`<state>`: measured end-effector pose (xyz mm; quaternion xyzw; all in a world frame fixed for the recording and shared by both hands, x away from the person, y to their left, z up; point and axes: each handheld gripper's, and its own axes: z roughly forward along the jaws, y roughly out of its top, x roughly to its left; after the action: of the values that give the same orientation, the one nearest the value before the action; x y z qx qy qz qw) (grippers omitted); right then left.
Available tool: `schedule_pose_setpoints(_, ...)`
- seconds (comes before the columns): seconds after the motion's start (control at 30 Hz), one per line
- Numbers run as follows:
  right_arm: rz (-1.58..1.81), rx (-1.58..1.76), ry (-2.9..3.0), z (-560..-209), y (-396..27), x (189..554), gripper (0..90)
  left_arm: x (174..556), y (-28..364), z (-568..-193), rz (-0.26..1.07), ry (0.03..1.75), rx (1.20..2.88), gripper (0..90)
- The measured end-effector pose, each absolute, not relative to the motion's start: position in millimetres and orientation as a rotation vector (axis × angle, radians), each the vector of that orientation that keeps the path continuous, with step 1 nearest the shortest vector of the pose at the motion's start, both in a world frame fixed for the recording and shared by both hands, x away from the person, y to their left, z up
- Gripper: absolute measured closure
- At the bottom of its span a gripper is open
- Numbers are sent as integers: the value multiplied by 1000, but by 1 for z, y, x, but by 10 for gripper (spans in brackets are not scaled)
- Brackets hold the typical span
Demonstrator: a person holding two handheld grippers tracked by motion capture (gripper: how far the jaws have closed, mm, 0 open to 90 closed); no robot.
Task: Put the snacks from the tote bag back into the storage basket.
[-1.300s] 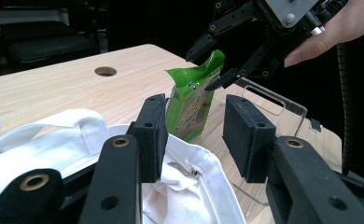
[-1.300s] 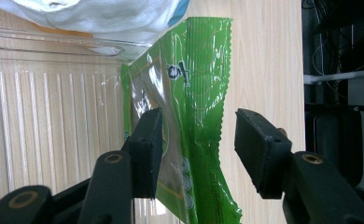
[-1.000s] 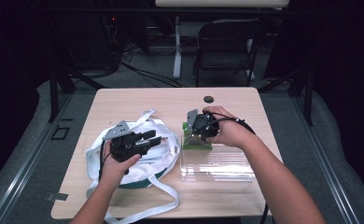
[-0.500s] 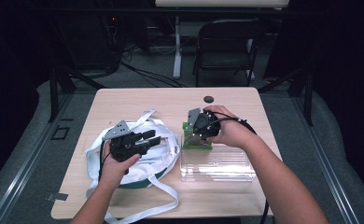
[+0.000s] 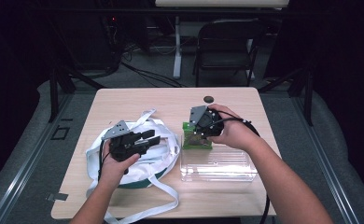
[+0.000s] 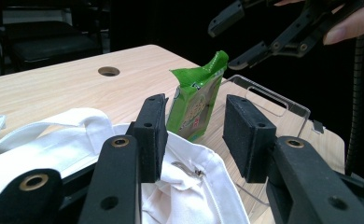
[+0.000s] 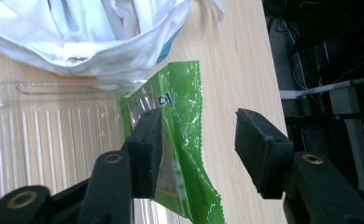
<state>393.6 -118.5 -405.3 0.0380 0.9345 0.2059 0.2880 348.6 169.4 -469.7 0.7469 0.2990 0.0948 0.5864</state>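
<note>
The green packet (image 7: 182, 140) stands between the right tongs' (image 7: 199, 149) parted, unclamped jaws; the left tongs (image 6: 194, 135) gape over the white bag (image 6: 77, 140).

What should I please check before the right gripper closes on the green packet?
1. Right gripper open: ok.
2. Packet between its jaws: ok, beside one pad, clear of the other.
3. Packet upright on the table: ok, leaning slightly.
4. White bag open to receive it: cannot tell.
5. Left gripper out of the way: ok, open over the bag.
6. Clear tray off the packet: cannot tell.
</note>
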Motion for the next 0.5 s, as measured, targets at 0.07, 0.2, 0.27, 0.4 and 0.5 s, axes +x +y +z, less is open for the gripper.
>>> schedule_pose_setpoints(0.07, 568, 122, 2491, -403, -120, 393, 522, 349, 169, -470, 220, 696, 1741, 592)
schedule_pose_setpoints(0.2, 600, 148, 2474, -399, -123, 392, 528, 349, 170, -470, 222, 697, 1739, 592)
schedule_pose_setpoints(0.27, 608, 172, 2475, -397, -126, 391, 528, 349, 170, -470, 223, 697, 1738, 592)
schedule_pose_setpoints(0.4, 626, 235, 2479, -399, -132, 390, 528, 349, 169, -470, 223, 696, 1742, 590)
schedule_pose_setpoints(0.5, 654, 271, 2464, -399, -135, 389, 529, 349, 169, -470, 224, 696, 1742, 589)
